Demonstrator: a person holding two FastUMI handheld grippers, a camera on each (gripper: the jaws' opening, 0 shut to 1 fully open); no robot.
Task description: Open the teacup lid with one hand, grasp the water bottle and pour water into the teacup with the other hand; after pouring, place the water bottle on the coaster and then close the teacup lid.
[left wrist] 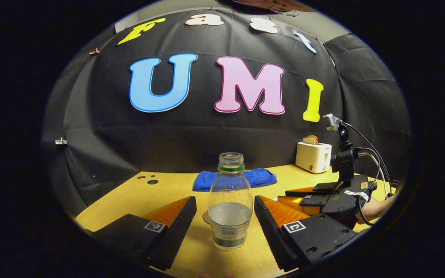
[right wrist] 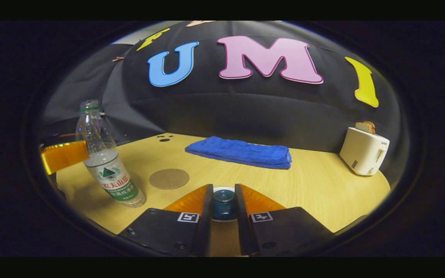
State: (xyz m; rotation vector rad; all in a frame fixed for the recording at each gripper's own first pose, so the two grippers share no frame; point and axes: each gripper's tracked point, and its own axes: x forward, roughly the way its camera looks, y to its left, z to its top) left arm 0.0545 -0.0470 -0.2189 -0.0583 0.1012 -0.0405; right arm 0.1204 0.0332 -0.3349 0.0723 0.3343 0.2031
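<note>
A clear, uncapped water bottle, about a third full with a green label, stands upright on the wooden table. My left gripper is open, one finger on each side of the bottle; the right finger sits very close to it. Just behind the bottle, an edge of the round brown coaster peeks out. In the right gripper view the bottle stands left of the coaster. My right gripper is shut on the dark blue knob of the teacup lid; the cup beneath is hidden.
A folded blue towel lies at the back of the table. A white toaster with bread in it stands at the back right. In the left gripper view the right gripper and the hand holding it are to the right.
</note>
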